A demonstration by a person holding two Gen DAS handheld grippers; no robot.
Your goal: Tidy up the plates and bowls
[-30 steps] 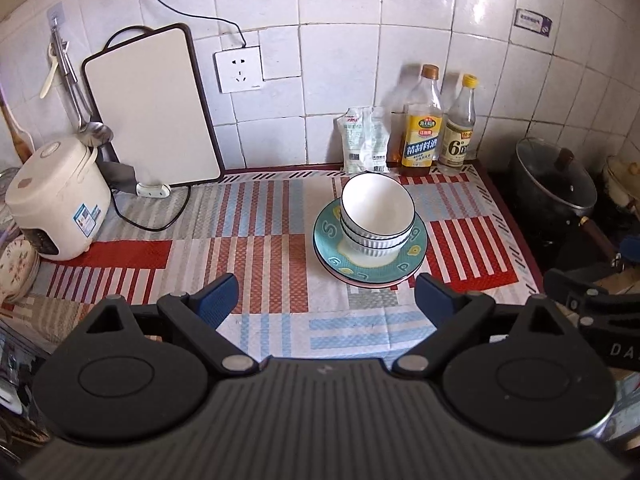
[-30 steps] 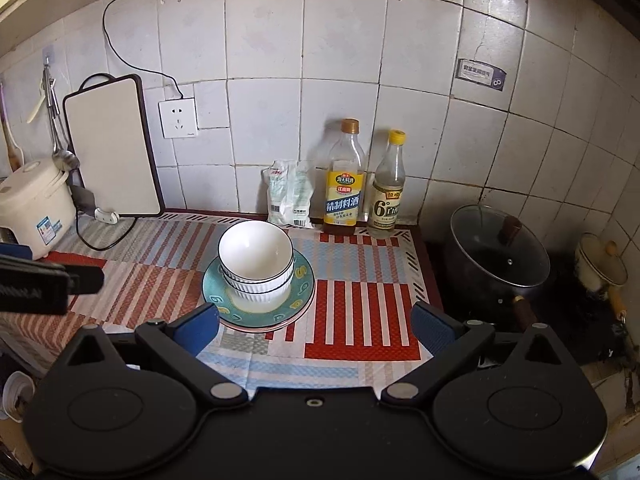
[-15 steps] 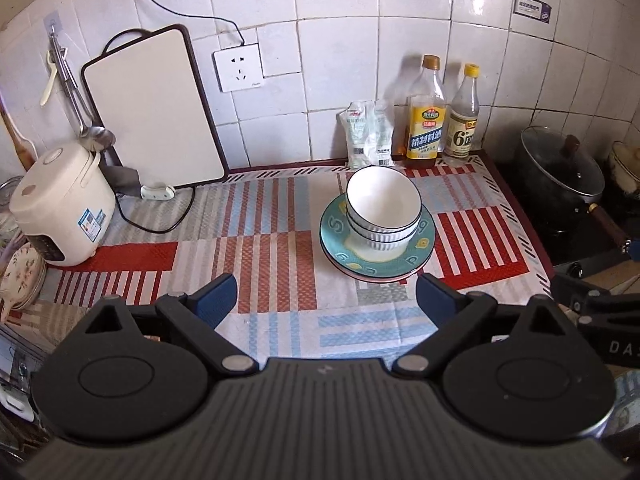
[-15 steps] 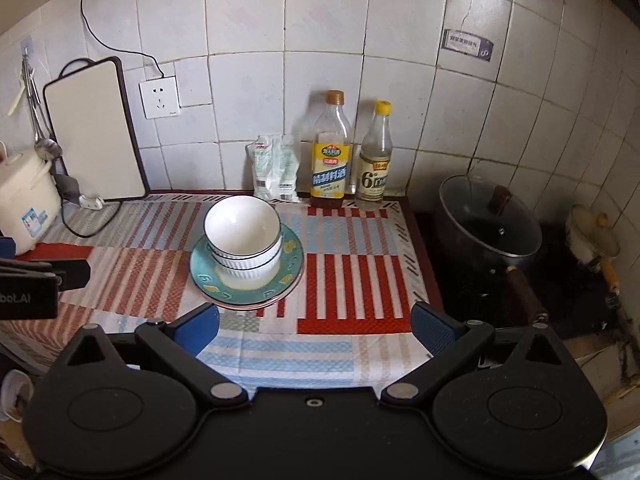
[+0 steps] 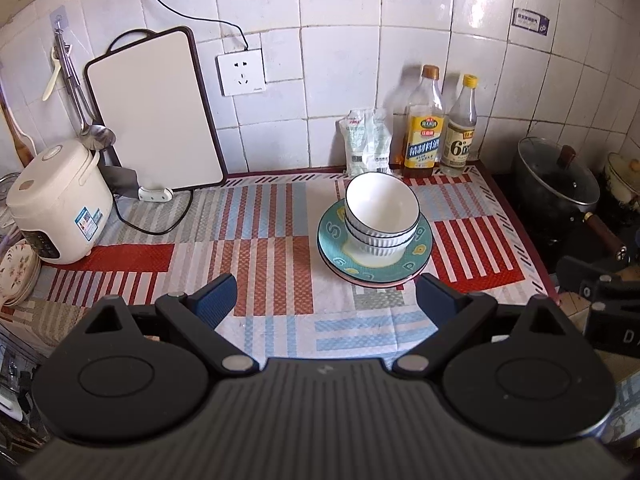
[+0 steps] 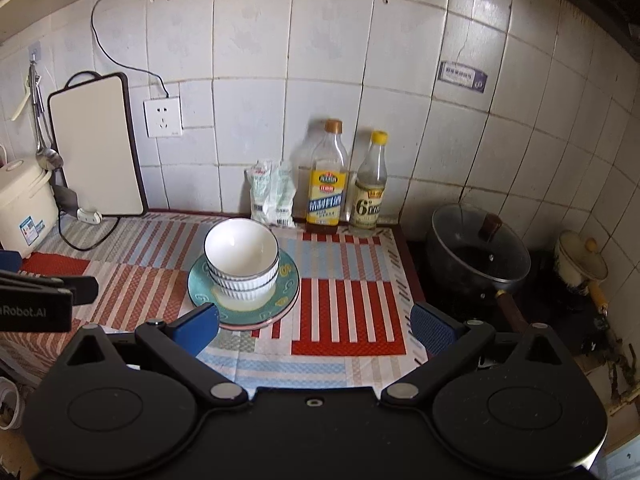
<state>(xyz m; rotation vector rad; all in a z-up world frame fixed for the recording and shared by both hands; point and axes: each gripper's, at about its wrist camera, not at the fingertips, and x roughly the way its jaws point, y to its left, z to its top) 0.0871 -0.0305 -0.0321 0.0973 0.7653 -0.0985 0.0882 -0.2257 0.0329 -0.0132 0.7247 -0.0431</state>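
Note:
Two white ribbed bowls [image 5: 382, 210] are stacked on a teal patterned plate [image 5: 332, 240] that lies on a pink plate, on the striped cloth. The same stack of bowls [image 6: 241, 254] on the teal plate [image 6: 286, 286] shows in the right wrist view. My left gripper [image 5: 325, 300] is open and empty, held above the counter's front, short of the stack. My right gripper [image 6: 315, 328] is open and empty, in front of and to the right of the stack. Each gripper's body shows at the edge of the other's view.
A rice cooker [image 5: 56, 204], a white cutting board [image 5: 154, 110] and hanging utensils stand at the left. Two bottles [image 5: 424, 120] and packets [image 5: 366, 142] line the wall. A lidded black pot [image 5: 558, 178] sits on the stove at right. Floral plates [image 5: 16, 272] lie far left.
Both grippers have drawn back and risen from the stack, so more of the wall shows. The bowls and plates have not moved. Both grippers stay open.

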